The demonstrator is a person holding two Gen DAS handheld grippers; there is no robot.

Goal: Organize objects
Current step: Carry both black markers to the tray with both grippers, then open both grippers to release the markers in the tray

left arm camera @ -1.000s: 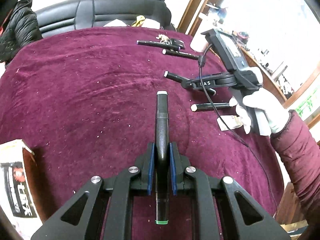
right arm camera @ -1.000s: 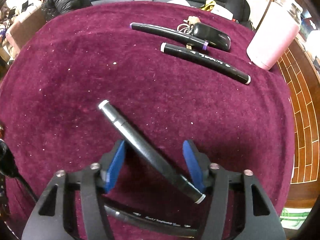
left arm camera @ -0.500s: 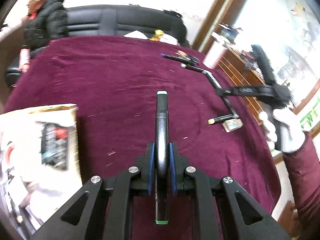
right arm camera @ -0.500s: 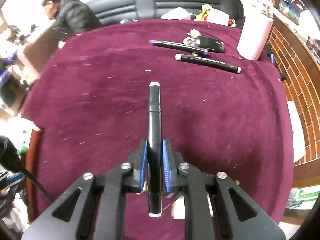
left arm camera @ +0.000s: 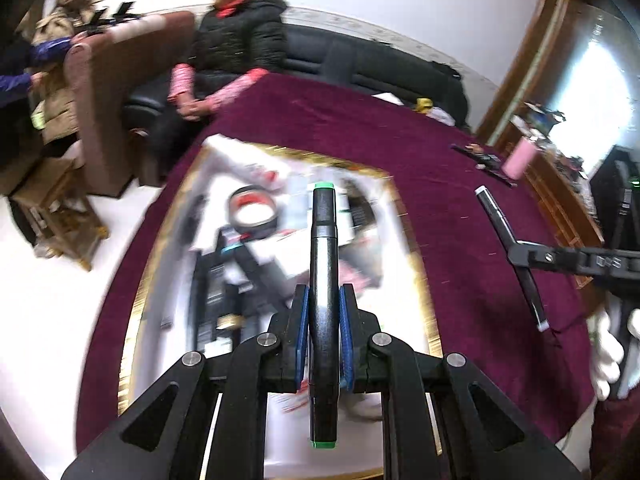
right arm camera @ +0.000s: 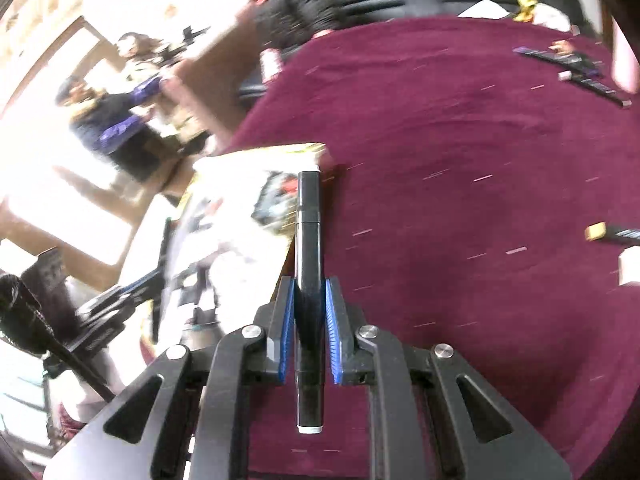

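Observation:
My left gripper [left arm camera: 323,292] is shut on a black marker with green end caps [left arm camera: 323,248], held lengthwise above a gold-rimmed white box [left arm camera: 416,264] full of blurred items. My right gripper [right arm camera: 308,288] is shut on a black marker with a white end cap [right arm camera: 307,240], its tip over the box's near corner [right arm camera: 308,150]. The right gripper with its marker [left arm camera: 508,240] also shows at the right of the left wrist view. More markers [right arm camera: 592,84] lie far back on the maroon tablecloth [right arm camera: 460,160].
A pink bottle [left arm camera: 518,160] stands at the far right edge by the markers. One more marker [right arm camera: 616,234] lies at the right. A black sofa [left arm camera: 380,68] runs behind the table. Several people [left arm camera: 236,52] sit at the left. A gloved hand [left arm camera: 608,352] holds the right gripper.
Both grippers swung left from the table's middle to the white box. The right gripper closed on the white-capped marker and lifted it off the cloth. The left kept its green-capped marker.

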